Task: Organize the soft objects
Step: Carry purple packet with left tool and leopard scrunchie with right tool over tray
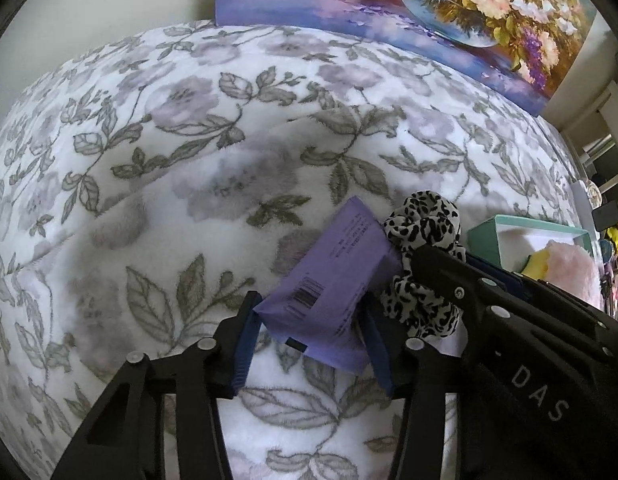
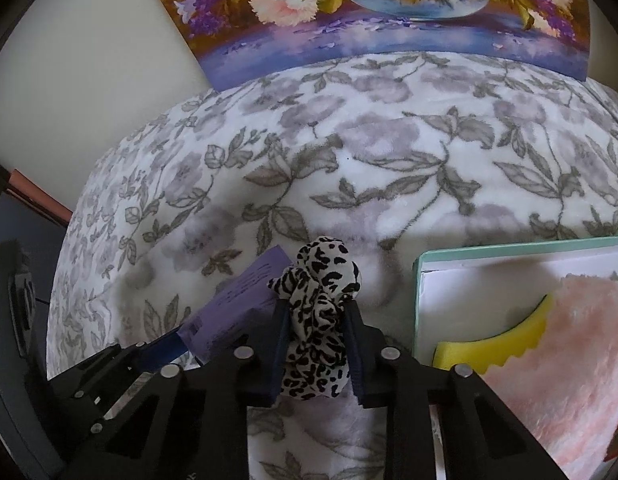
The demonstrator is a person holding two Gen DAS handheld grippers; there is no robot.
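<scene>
The left gripper [image 1: 309, 332] has its two blue pads on a purple tissue pack [image 1: 333, 292]. The pack sits between the jaws, pinched on both sides, and its far end sticks out past the tips. It is soft, so a loose pinch could let it slide out and drop onto the flowery blanket [image 1: 189, 160].

Just right of those jaws, the right gripper [image 2: 316, 340] pinches a leopard-print scrunchie [image 2: 317, 312]. The scrunchie is bunched up between the pads and pokes out above the tips. The two grippers are very close, so they could bump, or the scrunchie could catch on the pack.

To the right of the right jaws is a mint green box [image 2: 419, 300]. Inside it are a yellow sponge [image 2: 497, 344] and a fluffy pink cloth [image 2: 569, 360]. The box looks quite full, so things dropped near its edge could fall outside.
</scene>
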